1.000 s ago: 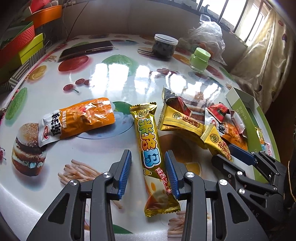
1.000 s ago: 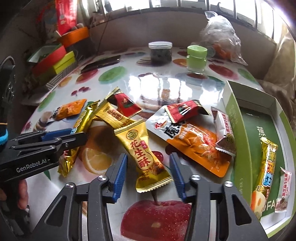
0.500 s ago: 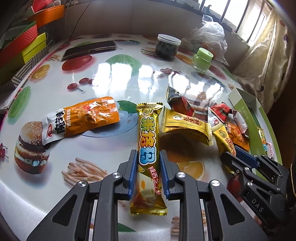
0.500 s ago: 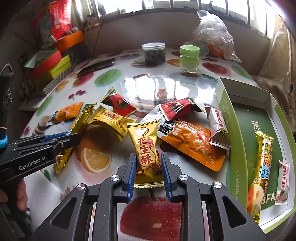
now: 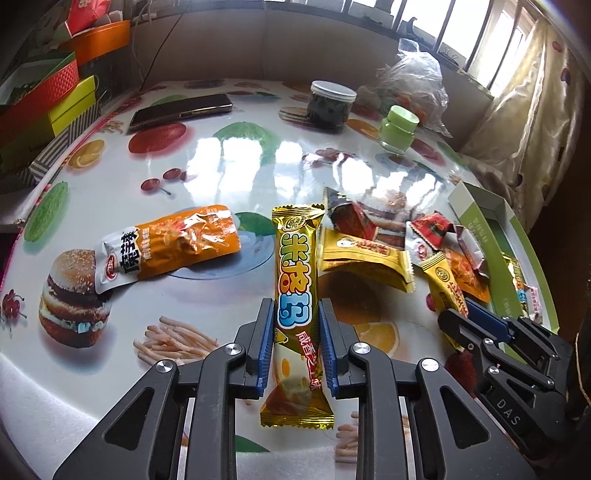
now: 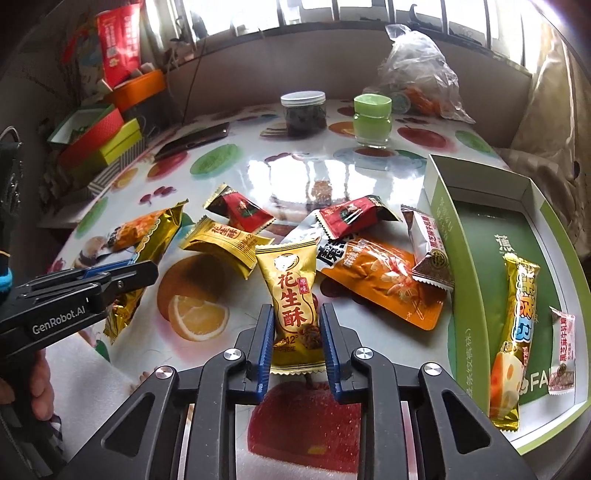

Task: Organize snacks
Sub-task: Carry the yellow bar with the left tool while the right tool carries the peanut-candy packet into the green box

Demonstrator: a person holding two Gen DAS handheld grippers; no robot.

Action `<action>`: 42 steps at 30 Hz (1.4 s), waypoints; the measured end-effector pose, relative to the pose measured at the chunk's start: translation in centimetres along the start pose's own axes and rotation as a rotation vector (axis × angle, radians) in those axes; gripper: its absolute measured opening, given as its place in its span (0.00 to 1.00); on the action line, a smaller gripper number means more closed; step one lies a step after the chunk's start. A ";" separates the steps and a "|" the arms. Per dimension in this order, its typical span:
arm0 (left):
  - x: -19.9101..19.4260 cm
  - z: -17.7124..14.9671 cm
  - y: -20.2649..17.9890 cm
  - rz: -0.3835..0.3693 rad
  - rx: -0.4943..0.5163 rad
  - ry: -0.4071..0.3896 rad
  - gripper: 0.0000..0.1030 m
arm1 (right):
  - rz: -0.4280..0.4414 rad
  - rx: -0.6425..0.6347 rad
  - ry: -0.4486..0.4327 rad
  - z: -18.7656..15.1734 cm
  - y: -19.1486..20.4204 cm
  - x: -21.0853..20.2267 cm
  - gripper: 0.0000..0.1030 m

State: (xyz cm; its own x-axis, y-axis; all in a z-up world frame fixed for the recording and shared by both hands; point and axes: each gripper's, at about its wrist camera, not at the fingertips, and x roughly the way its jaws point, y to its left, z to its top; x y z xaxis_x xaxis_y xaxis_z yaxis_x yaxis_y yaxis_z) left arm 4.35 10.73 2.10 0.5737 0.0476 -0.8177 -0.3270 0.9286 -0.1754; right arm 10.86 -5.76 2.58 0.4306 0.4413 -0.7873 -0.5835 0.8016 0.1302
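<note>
Daylight pours through barred windows (image 5: 476, 33) behind a plain beige wall (image 5: 258, 48) and glares off the glossy, fruit-printed tabletop (image 5: 229, 162). A pale patterned curtain (image 5: 532, 107) hangs at the right; stacked coloured boxes (image 6: 99, 144) crowd the left.

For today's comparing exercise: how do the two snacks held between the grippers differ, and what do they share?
Shape: the left gripper holds a long, thin snack bar; the right gripper holds a shorter, wider peanut candy pack.
Print: the snack bar has big blue and green letters; the peanut candy pack has red ones.
Shared: gold wrappers, each gripped near its lower end.
</note>
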 end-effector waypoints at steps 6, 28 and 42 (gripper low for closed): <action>-1.0 0.2 -0.9 -0.028 0.021 -0.018 0.24 | -0.002 0.015 -0.018 -0.2 -0.1 -1.0 0.22; -3.5 1.0 -6.1 -0.105 0.135 -0.066 0.24 | -0.058 0.087 -0.101 0.0 -3.2 -5.5 0.22; -3.6 2.0 -10.8 -0.198 0.206 -0.071 0.24 | -0.124 0.149 -0.146 -0.2 -6.5 -8.2 0.22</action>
State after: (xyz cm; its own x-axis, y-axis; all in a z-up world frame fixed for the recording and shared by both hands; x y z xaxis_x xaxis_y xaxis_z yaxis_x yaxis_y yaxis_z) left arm 7.35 1.28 8.00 0.6649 -0.1226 -0.7368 -0.0487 0.9772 -0.2066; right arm 10.94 -14.69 8.05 0.5940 0.3804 -0.7089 -0.4167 0.8992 0.1334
